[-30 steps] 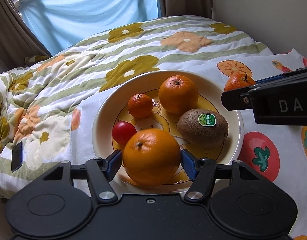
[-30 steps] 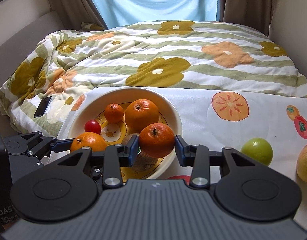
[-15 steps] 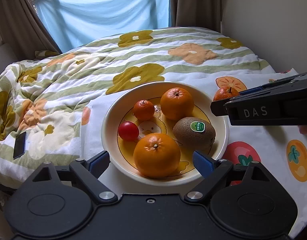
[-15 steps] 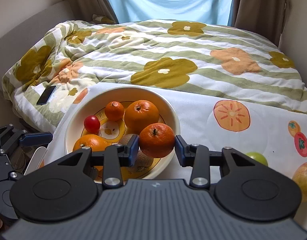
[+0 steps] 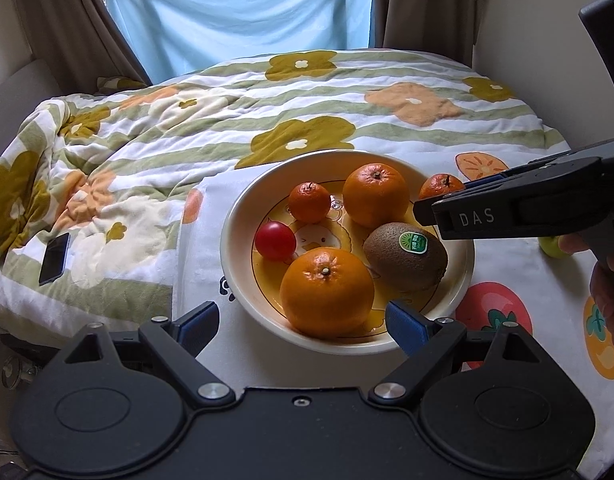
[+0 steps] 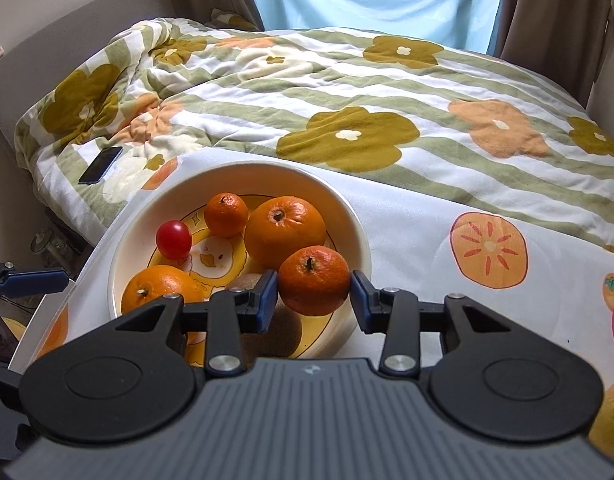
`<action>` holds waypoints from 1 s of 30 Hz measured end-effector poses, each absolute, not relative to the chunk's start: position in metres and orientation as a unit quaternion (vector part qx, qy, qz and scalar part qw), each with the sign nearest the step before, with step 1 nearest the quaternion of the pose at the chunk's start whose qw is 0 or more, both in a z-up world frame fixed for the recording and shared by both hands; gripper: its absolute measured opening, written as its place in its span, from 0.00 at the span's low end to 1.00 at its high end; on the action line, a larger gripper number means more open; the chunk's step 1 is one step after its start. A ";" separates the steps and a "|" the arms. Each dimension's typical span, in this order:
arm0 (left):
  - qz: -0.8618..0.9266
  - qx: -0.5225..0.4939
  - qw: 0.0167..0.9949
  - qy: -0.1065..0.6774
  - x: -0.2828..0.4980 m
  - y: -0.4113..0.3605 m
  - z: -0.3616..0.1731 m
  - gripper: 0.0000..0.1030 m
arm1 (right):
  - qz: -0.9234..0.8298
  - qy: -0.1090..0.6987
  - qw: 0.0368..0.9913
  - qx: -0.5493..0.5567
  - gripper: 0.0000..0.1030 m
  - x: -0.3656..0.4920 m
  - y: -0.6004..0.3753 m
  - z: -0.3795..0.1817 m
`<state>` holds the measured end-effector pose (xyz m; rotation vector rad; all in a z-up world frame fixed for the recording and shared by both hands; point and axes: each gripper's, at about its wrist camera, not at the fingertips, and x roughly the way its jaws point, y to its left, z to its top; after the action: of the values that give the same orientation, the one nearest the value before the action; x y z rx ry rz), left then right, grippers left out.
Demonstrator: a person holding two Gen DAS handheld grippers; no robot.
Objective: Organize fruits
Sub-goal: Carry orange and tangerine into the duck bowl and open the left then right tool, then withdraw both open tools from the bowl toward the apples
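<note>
Nearest the left wrist camera, the left gripper (image 5: pixel 301 322) stands with its blue-padded jaws spread wide and nothing between them, its tips just short of the near rim of the cream bowl (image 5: pixel 235 264), which sits on a white cloth printed with persimmons and tomatoes (image 5: pixel 507 276). Just past that rim a large orange (image 5: pixel 327 292) rests in the bowl, free of the pads. Behind it lie a cherry tomato (image 5: pixel 275 241) on the left and a kiwi (image 5: pixel 405 257) with a green sticker on the right; farther back are a small mandarin (image 5: pixel 309 202) and a second orange (image 5: pixel 376 195). From the right, the right gripper (image 6: pixel 313 292) reaches over the bowl's far right edge with its jaws closed on a tangerine (image 6: pixel 314 280), one blue pad pressing each side; in the left view its black body, marked DAS, covers most of that fruit and part of the rim. In the right wrist view the tangerine hangs above the kiwi, which is largely hidden behind the left-side finger. A person's fingers (image 5: pixel 607 288) show at the right edge of the left view, and beside them a bit of a green fruit (image 5: pixel 551 246) on the cloth. A yellowish fruit (image 6: pixel 611 420) sits at the lower right corner of the right view. Beyond the cloth spreads a striped floral quilt (image 5: pixel 307 100) with a dark phone (image 5: pixel 55 258) lying on its left side, then a pale blue curtain (image 5: pixel 243 8) between brown drapes
</note>
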<state>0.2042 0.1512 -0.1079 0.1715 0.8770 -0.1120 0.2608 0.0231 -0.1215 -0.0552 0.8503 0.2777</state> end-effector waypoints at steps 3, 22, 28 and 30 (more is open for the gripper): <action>-0.051 0.082 0.899 0.426 0.205 0.149 -0.109 0.90 | 0.137 0.402 0.905 -0.029 0.76 0.261 0.023 -0.121; -0.016 0.069 0.907 0.416 0.183 0.157 -0.086 0.90 | 0.126 0.376 0.917 -0.035 1.00 0.220 0.022 -0.091; -0.013 0.064 0.916 0.395 0.160 0.158 -0.062 0.90 | 0.105 0.361 0.926 -0.020 1.00 0.191 0.009 -0.064; -0.016 0.066 0.920 0.387 0.153 0.155 -0.056 0.91 | 0.094 0.357 0.929 -0.012 1.00 0.181 0.001 -0.057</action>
<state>0.1530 0.1551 -0.0563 0.1358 0.7956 -0.0320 0.1805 0.0014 -0.0566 -0.0247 0.7323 0.1917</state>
